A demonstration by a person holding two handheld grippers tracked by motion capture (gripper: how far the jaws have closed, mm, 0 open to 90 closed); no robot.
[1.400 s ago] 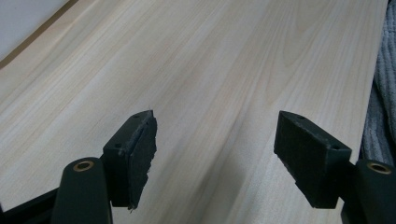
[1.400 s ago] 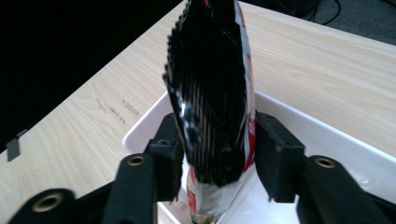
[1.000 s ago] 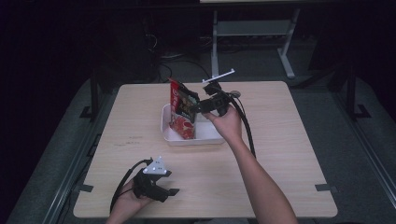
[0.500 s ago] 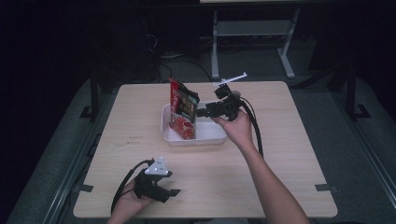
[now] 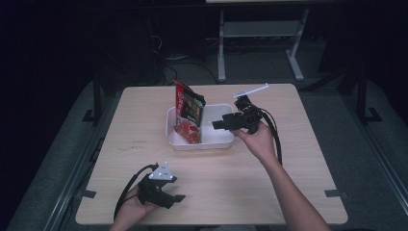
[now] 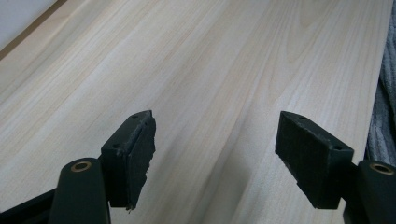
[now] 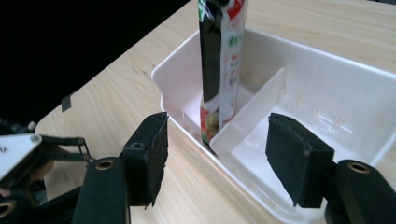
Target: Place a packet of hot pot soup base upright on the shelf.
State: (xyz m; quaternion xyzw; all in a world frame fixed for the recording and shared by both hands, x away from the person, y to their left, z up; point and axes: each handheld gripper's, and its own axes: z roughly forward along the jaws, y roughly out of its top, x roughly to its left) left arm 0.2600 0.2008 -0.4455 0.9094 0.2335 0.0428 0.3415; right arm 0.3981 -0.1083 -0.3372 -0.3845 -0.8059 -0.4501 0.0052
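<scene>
— While the high view has the whole table (image 5: 288, 192) in it, where do you find the left gripper (image 5: 179, 198)?

— Near the front edge on the left side, low over the wood, well apart from the tray (image 5: 211, 140). From above I cannot judge its jaws. The left gripper view settles that: the left gripper's (image 6: 215, 149) two pads stand wide apart with bare wood grain between them, nothing held.

— And moving right?

— The white tray sits at the table's middle, and the red snack packet (image 5: 189, 113) stands upright in its left part, leaning slightly. The right gripper view adds what the high view cannot: a divider (image 7: 247, 114) crosses the tray (image 7: 327, 70), and the packet (image 7: 219, 60) stands in the compartment beyond it, its foot against that wall.

— The right gripper (image 5: 217, 124)?

— Held over the tray's right part, pointing toward the packet, just beside it but apart. In its own view the right gripper's (image 7: 217, 161) jaws gape wide, empty, framing the tray's near rim and the packet's foot.
</scene>
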